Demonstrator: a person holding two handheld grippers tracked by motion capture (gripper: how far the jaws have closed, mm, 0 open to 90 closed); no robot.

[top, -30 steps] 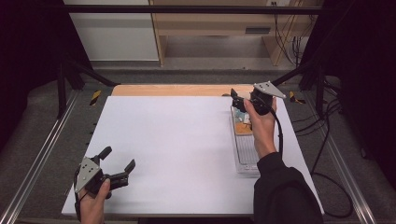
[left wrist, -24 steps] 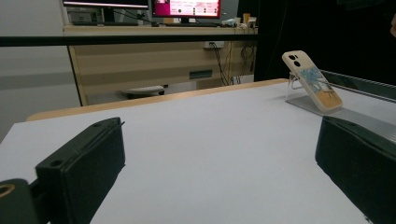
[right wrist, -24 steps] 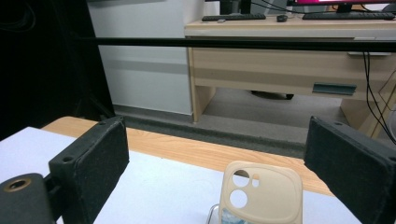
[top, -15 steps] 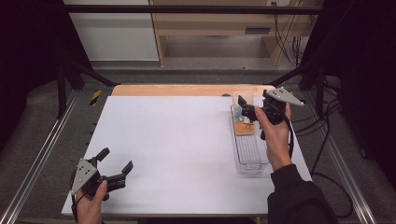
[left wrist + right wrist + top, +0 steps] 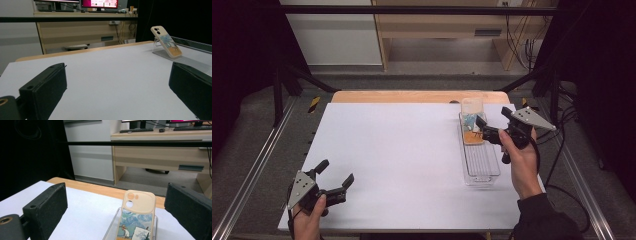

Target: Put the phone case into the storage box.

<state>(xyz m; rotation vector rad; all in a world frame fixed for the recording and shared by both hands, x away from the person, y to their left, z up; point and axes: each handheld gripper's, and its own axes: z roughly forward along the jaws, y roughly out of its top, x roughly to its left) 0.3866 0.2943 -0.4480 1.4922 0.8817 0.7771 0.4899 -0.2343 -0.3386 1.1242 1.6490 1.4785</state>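
A cream phone case (image 5: 472,120) with a painted picture on its back leans upright at the far end of a clear plastic tray (image 5: 482,167) on the right of the white table. My right gripper (image 5: 492,118) hovers open just right of the case, touching nothing. In the right gripper view the case (image 5: 138,216) stands between and beyond the open jaws of the gripper (image 5: 116,202). My left gripper (image 5: 335,173) is open near the front left corner, low over the table. From the left gripper view (image 5: 117,82) the case (image 5: 167,42) leans far off at the right.
The white table top (image 5: 402,150) ends in a wooden strip (image 5: 412,96) at the back. Metal rails (image 5: 257,170) run along both sides. A wooden desk (image 5: 160,152) with monitors stands beyond the table. Cables (image 5: 557,165) trail at the right.
My right gripper has drawn back from over the case, to the right and toward the person. The case stays leaning in the tray. The left gripper has barely shifted.
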